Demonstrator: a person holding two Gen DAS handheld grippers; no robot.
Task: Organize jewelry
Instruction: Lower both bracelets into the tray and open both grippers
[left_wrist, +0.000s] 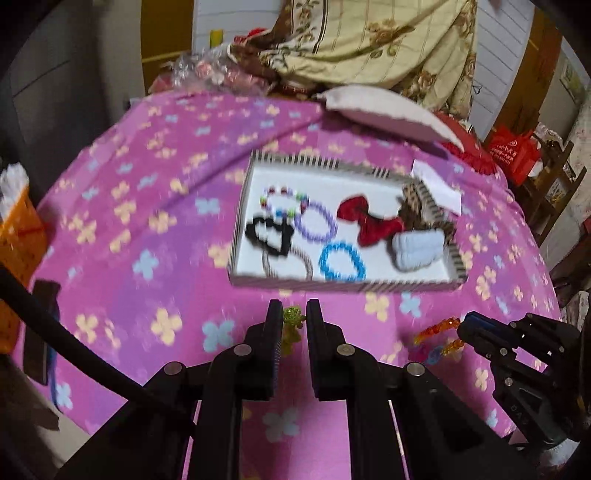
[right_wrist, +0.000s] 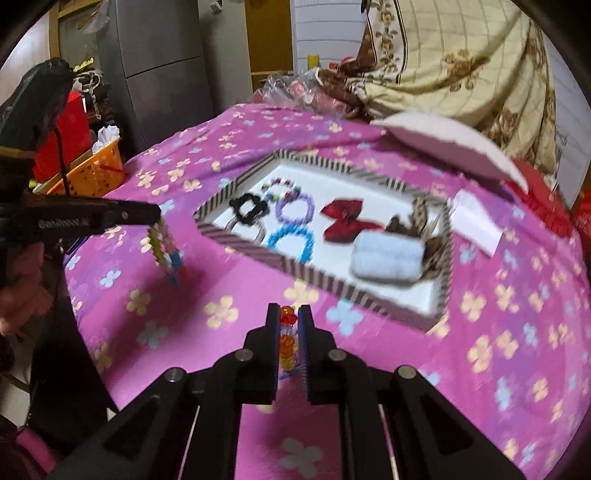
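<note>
Two pairs of tongs work over a bed spread with a pink flowered sheet, where a striped-rimmed tray lies with a white pillow and a heaped floral quilt beyond it.

From the left wrist, the left tongs stand narrowly apart, pinching a green beaded bracelet clear of the sheet. The tray holds a blue bracelet, a purple bracelet, a black scrunchie, a red bow and a pale blue fluffy piece. At lower right the right tongs carry an orange beaded bracelet — a red bag shows only here.

From the right wrist, the right tongs are closed tight on the orange bracelet. Only this view shows the left bracelet's dangling loop, a grey cabinet and the whole orange basket — all blurred.
</note>
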